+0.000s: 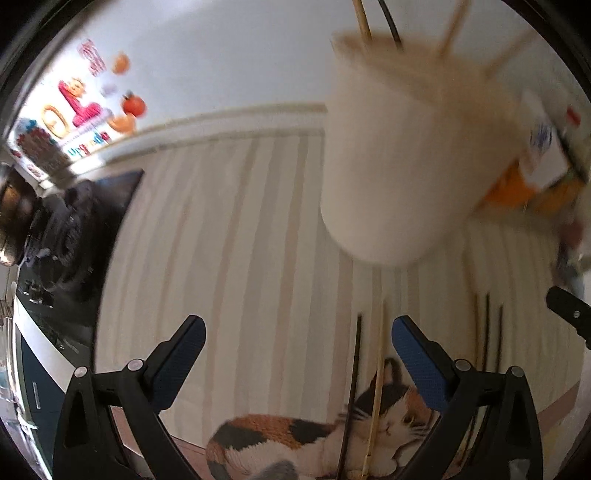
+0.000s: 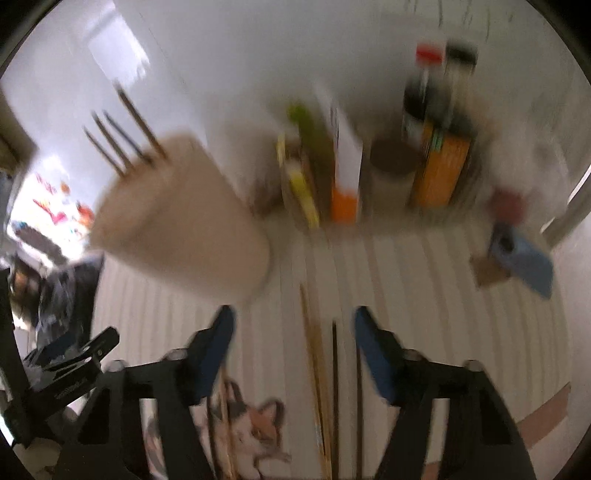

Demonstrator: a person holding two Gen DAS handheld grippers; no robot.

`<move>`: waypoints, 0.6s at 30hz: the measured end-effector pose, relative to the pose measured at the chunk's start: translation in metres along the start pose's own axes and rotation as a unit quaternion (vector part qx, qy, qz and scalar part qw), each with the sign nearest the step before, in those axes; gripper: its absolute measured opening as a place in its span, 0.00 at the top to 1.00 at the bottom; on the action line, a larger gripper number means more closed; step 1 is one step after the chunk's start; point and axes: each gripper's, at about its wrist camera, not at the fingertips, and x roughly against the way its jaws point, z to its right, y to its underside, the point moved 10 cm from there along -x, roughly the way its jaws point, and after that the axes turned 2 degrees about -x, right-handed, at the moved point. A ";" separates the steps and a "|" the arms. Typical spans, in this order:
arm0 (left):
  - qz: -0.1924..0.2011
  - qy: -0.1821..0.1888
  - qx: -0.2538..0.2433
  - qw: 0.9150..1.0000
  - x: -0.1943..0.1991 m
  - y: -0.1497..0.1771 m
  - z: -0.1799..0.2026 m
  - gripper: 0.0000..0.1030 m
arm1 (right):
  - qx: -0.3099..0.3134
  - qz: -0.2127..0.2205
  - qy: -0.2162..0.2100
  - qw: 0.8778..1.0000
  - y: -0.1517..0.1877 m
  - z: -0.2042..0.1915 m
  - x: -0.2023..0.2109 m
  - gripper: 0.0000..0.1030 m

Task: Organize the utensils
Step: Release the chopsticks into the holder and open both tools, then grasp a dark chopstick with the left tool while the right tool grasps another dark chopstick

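A cream utensil cup [image 1: 399, 155] stands on a striped mat [image 1: 240, 240] with a cat picture and holds several chopsticks [image 1: 364, 22]. My left gripper [image 1: 298, 319] hangs open and wide above the mat with nothing between its fingers. A dark chopstick [image 1: 354, 387] and a pale chopstick [image 1: 377, 387] lie just inside its right finger. In the blurred right wrist view my right gripper [image 2: 293, 312] is open over loose pale chopsticks [image 2: 314, 369] and dark chopsticks [image 2: 335, 387] on the mat. The cup [image 2: 177, 214] is up and to its left.
Bottles [image 2: 417, 99], an orange carton [image 2: 439, 173] and a white-and-orange box [image 2: 345, 177] crowd the back of the mat. A blue object [image 2: 524, 258] lies at the right. A black appliance [image 1: 74, 236] sits left of the mat. The left gripper's body [image 2: 74, 362] shows at the lower left.
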 end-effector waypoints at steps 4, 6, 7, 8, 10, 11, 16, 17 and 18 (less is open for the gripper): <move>-0.037 0.011 -0.017 0.999 -0.028 0.023 0.015 0.05 | 0.007 -0.060 -0.003 0.998 0.030 0.004 -0.039 0.67; -0.058 0.016 -0.028 0.998 -0.044 0.035 0.023 0.18 | 0.012 -0.080 -0.001 0.997 0.040 0.006 -0.053 0.71; -0.065 0.012 -0.033 0.997 -0.050 0.040 0.025 0.23 | 0.013 -0.089 -0.001 0.996 0.046 0.007 -0.060 0.71; -0.071 0.008 -0.039 0.997 -0.056 0.045 0.027 0.32 | 0.015 -0.097 0.000 0.995 0.051 0.009 -0.067 0.73; -0.087 0.007 -0.049 0.995 -0.069 0.055 0.031 0.42 | 0.018 -0.108 0.004 0.994 0.057 0.010 -0.076 0.73; -0.092 0.009 -0.051 0.994 -0.074 0.059 0.034 0.49 | 0.020 -0.112 0.007 0.993 0.060 0.011 -0.081 0.73; -0.098 0.027 -0.055 0.993 -0.081 0.071 0.046 0.73 | 0.026 -0.133 0.016 0.991 0.072 0.016 -0.100 0.73; -0.091 0.030 -0.053 0.994 -0.079 0.070 0.048 0.85 | 0.029 -0.138 0.017 0.990 0.075 0.016 -0.104 0.73; -0.089 0.032 -0.055 0.994 -0.078 0.070 0.049 0.91 | 0.032 -0.141 0.021 0.989 0.077 0.017 -0.107 0.73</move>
